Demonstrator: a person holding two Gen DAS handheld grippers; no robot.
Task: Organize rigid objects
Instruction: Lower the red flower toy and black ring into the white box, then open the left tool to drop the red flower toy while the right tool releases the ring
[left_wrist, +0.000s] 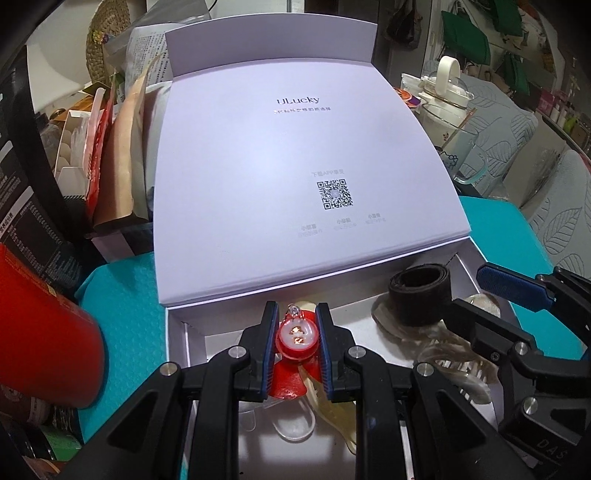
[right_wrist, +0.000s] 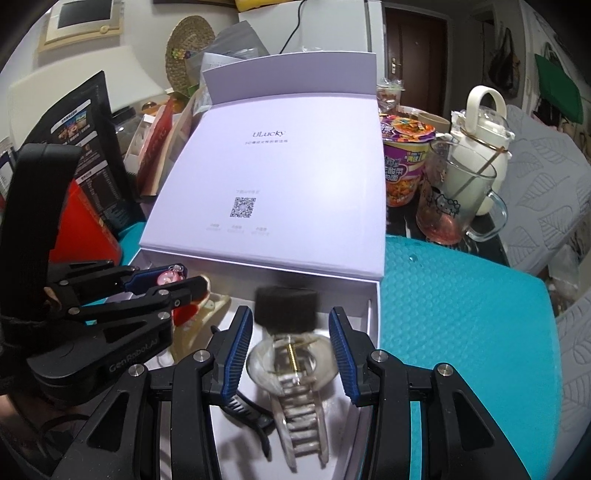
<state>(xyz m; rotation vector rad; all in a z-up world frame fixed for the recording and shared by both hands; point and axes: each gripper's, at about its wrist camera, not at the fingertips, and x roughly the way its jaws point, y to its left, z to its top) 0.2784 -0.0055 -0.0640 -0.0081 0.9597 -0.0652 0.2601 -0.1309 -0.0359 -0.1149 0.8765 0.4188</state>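
An open white box lies on a teal mat, its lid folded back. My left gripper is shut on a small red and white round charm just above the box's near left part. In the right wrist view, my right gripper is shut on a translucent hair claw clip, teeth towards the camera, over the box's right side. A black rolled strap lies in the box beyond it. Pale hair clips and a black clip rest on the box floor. The two grippers hang side by side.
A red canister and dark packets stand left of the box. On the right are a noodle cup, a glass mug and a white kettle. The teal mat extends to the right of the box.
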